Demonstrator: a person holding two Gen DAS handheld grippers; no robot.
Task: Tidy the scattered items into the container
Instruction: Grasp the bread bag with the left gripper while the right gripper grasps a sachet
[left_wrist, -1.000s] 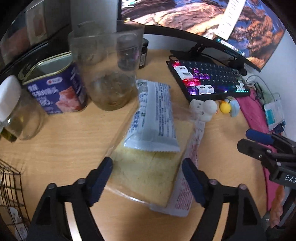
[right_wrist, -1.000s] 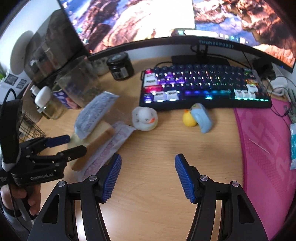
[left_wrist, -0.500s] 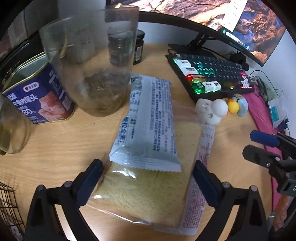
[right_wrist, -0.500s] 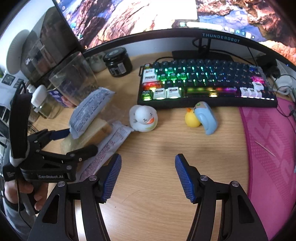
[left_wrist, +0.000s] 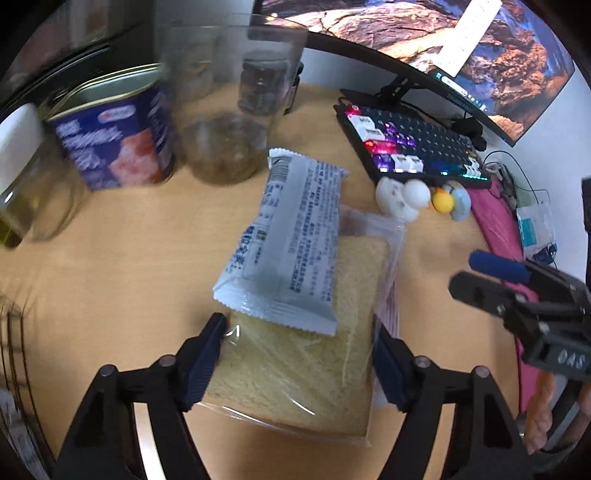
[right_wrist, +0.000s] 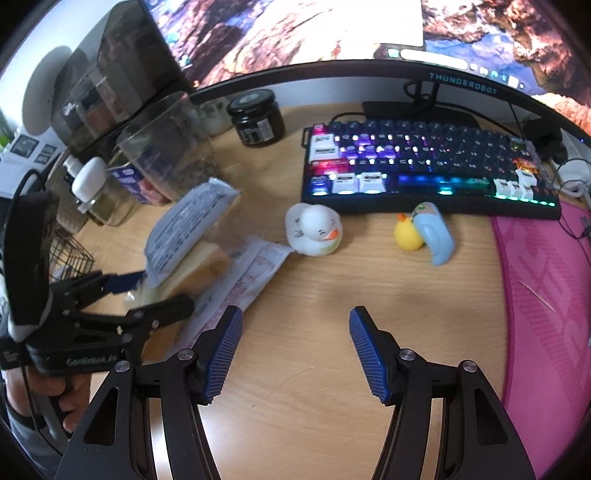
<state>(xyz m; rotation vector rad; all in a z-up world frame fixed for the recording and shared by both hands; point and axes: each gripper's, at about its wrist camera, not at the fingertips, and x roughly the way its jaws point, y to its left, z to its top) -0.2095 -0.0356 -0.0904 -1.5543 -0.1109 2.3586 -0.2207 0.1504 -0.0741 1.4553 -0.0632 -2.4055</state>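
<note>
Here we see the left hand-held gripper (left_wrist: 297, 360) closing around a clear-wrapped slice of yellow bread (left_wrist: 306, 354) that lies flat on the pale wooden desk (left_wrist: 110, 266). Its blue pads (left_wrist: 205, 363) sit right at the two sides of the wrapper, though we cannot tell whether they press on it yet. A pale blue printed snack packet (left_wrist: 291, 243) rests across the far half of the bread, and a long white pink-printed sachet (right_wrist: 243, 280) lies just beside it, partly under its edge. The right hand-held gripper (right_wrist: 295, 354) hovers over bare desk with its jaws about half apart and nothing between them. A black wire basket (right_wrist: 68, 254) shows at the left edge of the right wrist view, near the bread. Beyond the bread stand a clear plastic cup (left_wrist: 229, 107) and a blue rectangular meat tin (left_wrist: 114, 133); a white rubber duck (right_wrist: 314, 230) sits in front of a backlit keyboard (right_wrist: 424, 170).
</note>
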